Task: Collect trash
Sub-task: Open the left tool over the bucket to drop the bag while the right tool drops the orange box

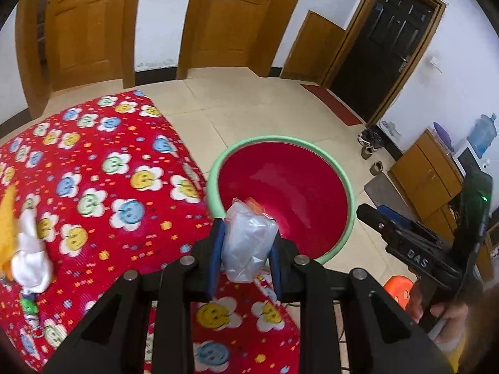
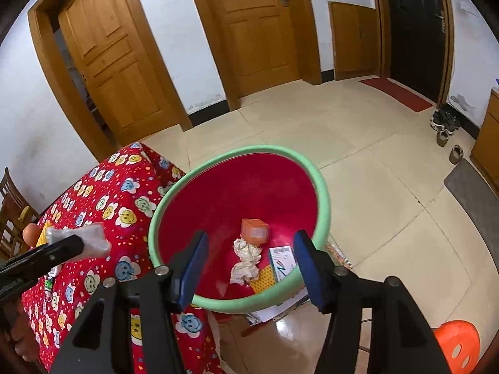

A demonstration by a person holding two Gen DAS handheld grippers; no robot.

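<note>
My left gripper [image 1: 248, 249] is shut on a clear crumpled plastic bag [image 1: 248, 243] with an orange scrap on top, held over the near rim of the red basin with a green rim [image 1: 218, 168]. In the right wrist view the left gripper [image 2: 93, 243] shows the bag [image 2: 93, 238] above the table's edge, left of the basin [image 2: 174, 199]. My right gripper [image 2: 252, 258] is open and empty above the basin. Inside lie an orange box [image 2: 254, 230], crumpled tissue [image 2: 246, 260] and a white-green packet [image 2: 282, 261].
A table with a red smiley-flower cloth [image 1: 103, 168] holds a white crumpled tissue [image 1: 31, 255] and a yellow item [image 1: 7, 218] at its left. An orange stool [image 2: 457, 342] stands on the tiled floor at lower right. Wooden doors and cabinets line the walls.
</note>
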